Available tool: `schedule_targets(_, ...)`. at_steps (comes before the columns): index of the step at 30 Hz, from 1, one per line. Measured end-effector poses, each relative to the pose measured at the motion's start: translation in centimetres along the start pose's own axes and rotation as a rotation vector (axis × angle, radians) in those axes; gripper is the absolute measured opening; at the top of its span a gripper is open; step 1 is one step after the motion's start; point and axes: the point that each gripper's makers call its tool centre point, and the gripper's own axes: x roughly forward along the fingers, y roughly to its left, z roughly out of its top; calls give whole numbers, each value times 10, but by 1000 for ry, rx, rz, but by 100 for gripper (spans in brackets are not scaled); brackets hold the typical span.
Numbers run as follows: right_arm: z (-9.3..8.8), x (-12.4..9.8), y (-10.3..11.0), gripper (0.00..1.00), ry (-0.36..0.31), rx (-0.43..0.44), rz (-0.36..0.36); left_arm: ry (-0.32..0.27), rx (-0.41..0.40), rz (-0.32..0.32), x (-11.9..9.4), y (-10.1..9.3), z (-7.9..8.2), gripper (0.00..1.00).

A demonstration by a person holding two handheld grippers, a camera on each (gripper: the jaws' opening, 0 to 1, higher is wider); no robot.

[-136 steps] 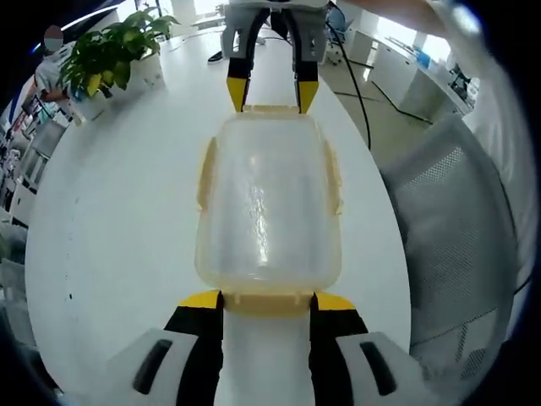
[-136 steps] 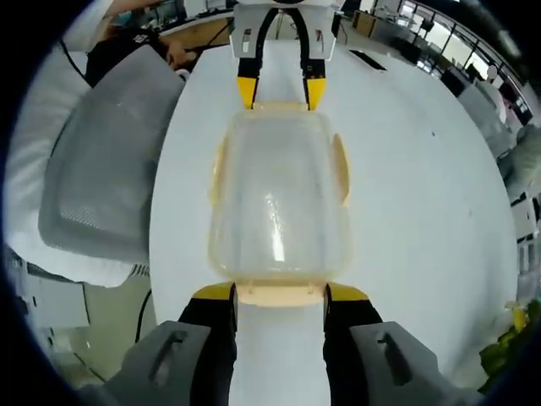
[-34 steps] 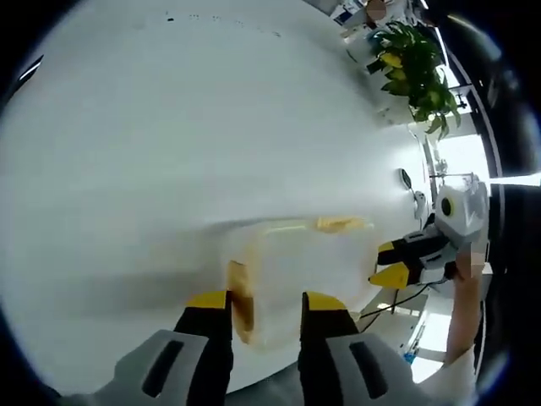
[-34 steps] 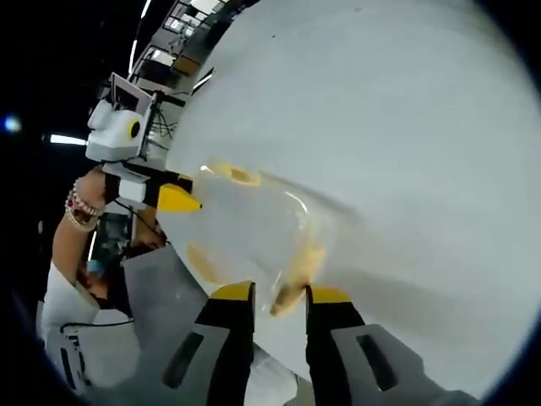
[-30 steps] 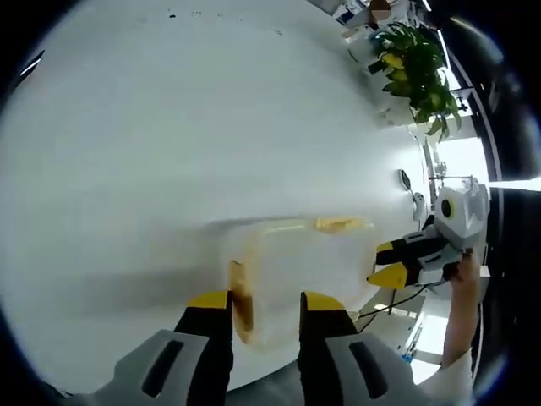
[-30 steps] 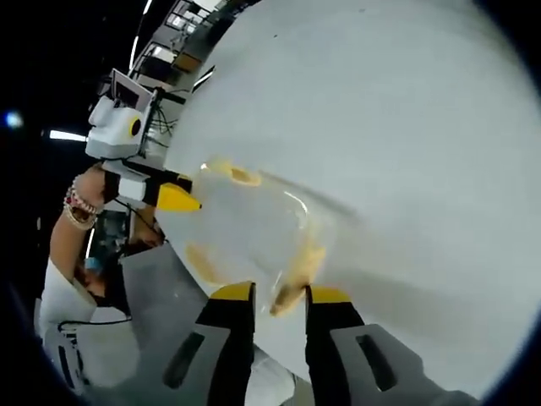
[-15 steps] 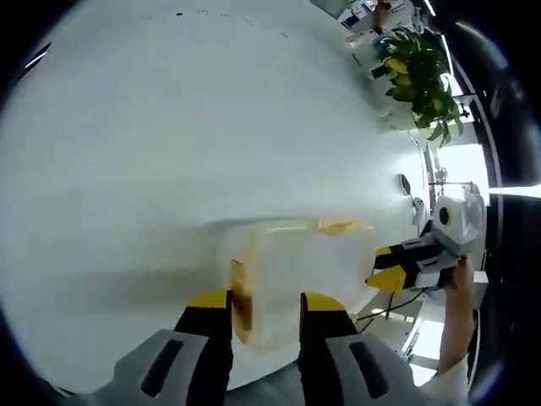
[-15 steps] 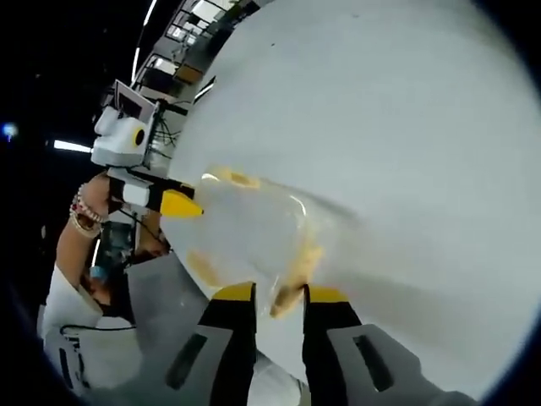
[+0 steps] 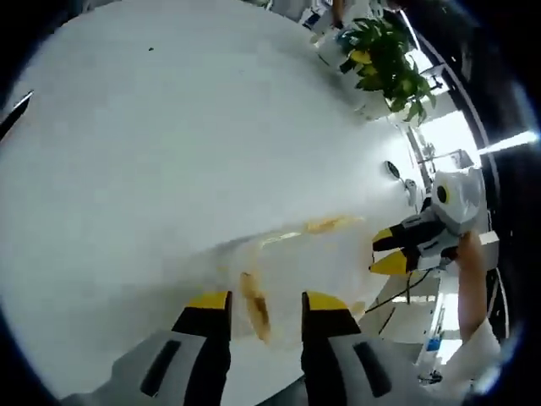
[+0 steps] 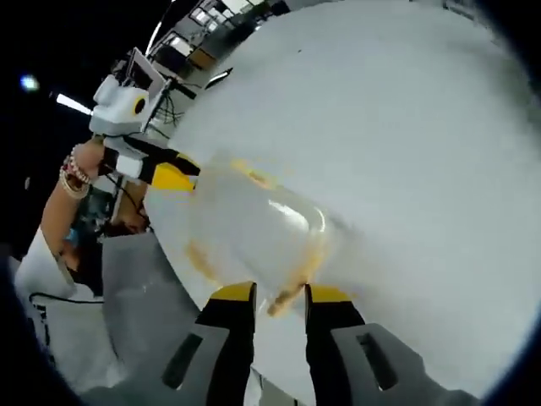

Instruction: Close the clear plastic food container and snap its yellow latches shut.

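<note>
The clear plastic container [image 9: 313,258] with its lid on stretches between my two grippers over the white table [image 9: 169,127]. My left gripper [image 9: 268,298] is shut on the yellow end latch [image 9: 254,303], which stands as a thin strip between its jaws. At the far end my right gripper [image 9: 385,251] clasps the container's other end. In the right gripper view the container [image 10: 245,228] runs up and left, and my right gripper [image 10: 281,292] is shut on the near yellow latch [image 10: 287,296]. My left gripper [image 10: 169,173] holds the far end. I cannot tell whether the container touches the table.
A potted plant [image 9: 380,55] stands at the table's far side. A grey mesh chair [image 10: 127,288] sits beside the table edge. A person's hand [image 9: 469,254] and a braceleted wrist [image 10: 74,173] carry the grippers. The table [image 10: 406,127] spreads wide and white around the container.
Since 4.5 s ago both grippers have rolled onto their sides and their jaws have narrowed on the end latches. In the last second both views swung while the container stayed fixed between the jaws.
</note>
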Motion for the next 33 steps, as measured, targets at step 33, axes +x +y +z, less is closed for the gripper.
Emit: schedule_targets(33,88,23,33,19,-177,-462,47,-348,745,-193,35,-97,-34,18)
